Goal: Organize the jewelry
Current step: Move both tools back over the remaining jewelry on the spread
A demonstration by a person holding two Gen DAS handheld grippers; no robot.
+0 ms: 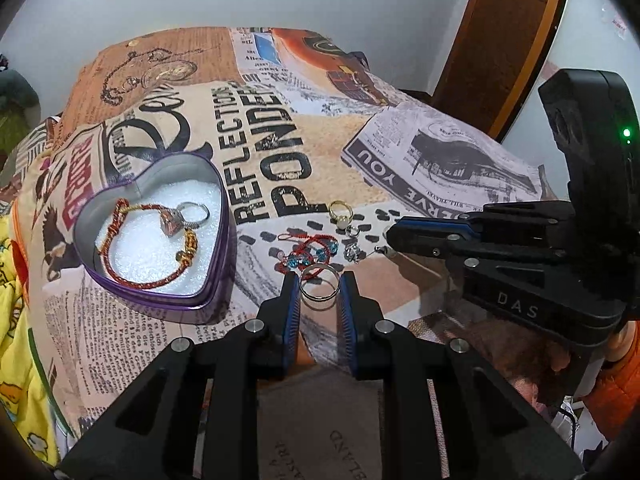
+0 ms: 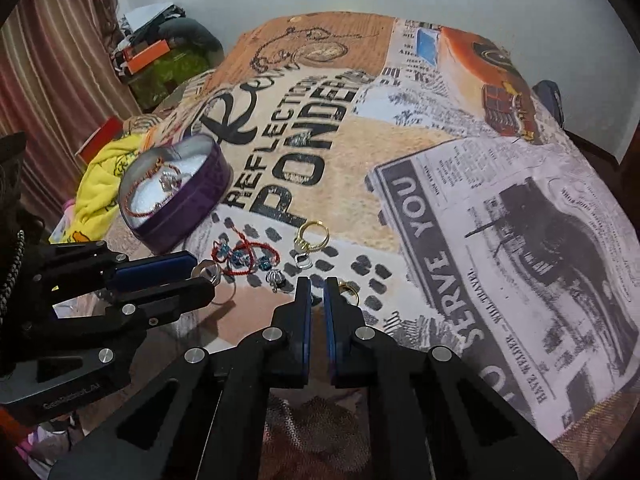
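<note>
- Your left gripper [image 1: 319, 286] jaws clamp a silver ring [image 1: 319, 286]
- Your right gripper [image 2: 316, 292] jaws sit nearly together (nothing between), beside a gold ring [image 2: 349, 290]
- Heart tin [image 1: 216, 280] holds a bracelet [image 1: 132, 276]

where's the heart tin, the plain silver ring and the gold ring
heart tin [image 1: 218, 280]: left wrist view, purple front wall
plain silver ring [image 1: 320, 287]: left wrist view, band between left gripper fingers
gold ring [image 2: 313, 234]: right wrist view, band

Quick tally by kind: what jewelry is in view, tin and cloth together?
Bracelets: 2 (braided bracelet, tin; red cord bracelet, cloth)
Rings: 3 (stone ring, tin; gold ring, cloth; silver band, left claw)
Silver charms: 2
Half-hidden gold piece by right claw: 1
Total: 8
</note>
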